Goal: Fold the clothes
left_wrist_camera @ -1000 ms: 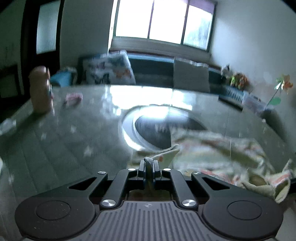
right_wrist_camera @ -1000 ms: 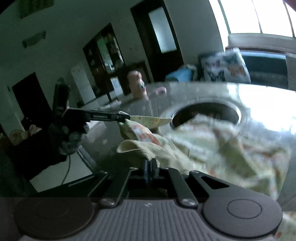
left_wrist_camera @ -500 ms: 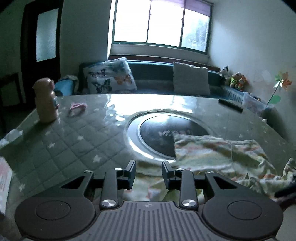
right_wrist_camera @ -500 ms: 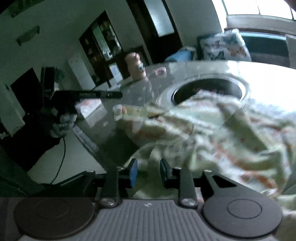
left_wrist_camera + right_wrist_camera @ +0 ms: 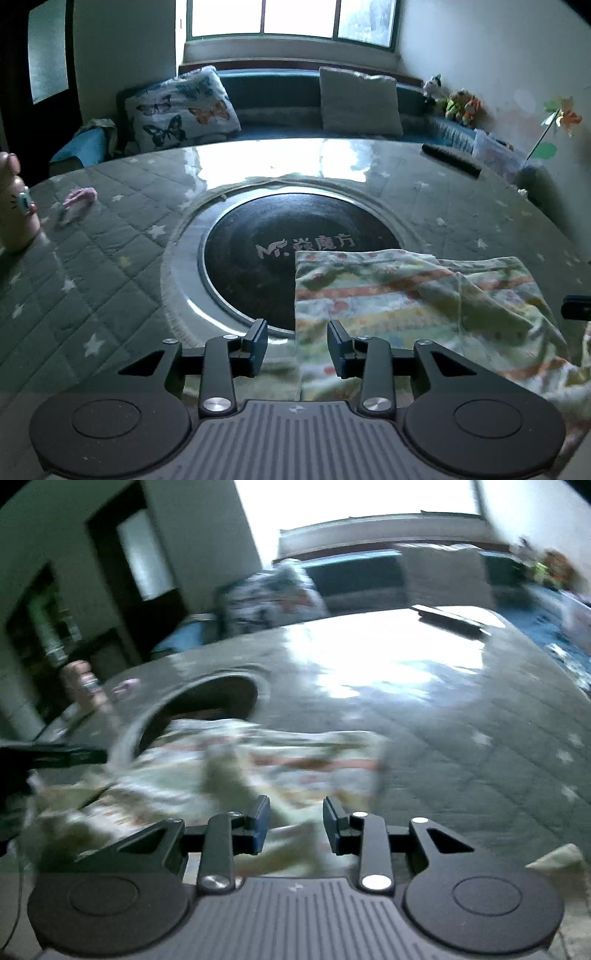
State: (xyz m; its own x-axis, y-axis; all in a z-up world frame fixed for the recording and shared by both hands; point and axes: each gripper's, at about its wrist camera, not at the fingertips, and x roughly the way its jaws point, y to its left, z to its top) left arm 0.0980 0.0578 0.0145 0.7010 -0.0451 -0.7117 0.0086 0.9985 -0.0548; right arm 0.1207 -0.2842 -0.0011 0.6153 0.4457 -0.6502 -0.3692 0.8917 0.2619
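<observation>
Left wrist view shows the left gripper (image 5: 297, 345) with its fingers (image 5: 256, 343) spread apart, nothing pinched between them; the jaws have just been opening. The striped garment (image 5: 413, 295) lies flat on the surface (image 5: 92, 288), a grey quilted cover with small stars under a glossy sheet. Its straight left edge runs down into the gap between the fingers, and its top left corner overlaps the dark round plate (image 5: 273, 254) set into the middle of the surface (white lettering is printed on the plate). A pink small item (image 5: 79, 195) lies far left, near a peach-coloured bottle (image 5: 14, 206) at the frame's edge. A dark remote (image 5: 452, 159) rests on the far right side, and a butterfly cushion (image 5: 181, 109) sits on the bench beyond.

Right wrist view is blurred. The right gripper (image 5: 295, 825) also has its fingers (image 5: 258, 823) parted and empty, the jaws having just been opening, with the garment (image 5: 236, 771) rumpled on the surface (image 5: 461, 746) below and ahead of them. At the left edge, the dark tip of the left gripper (image 5: 66, 755) reaches toward the cloth.
</observation>
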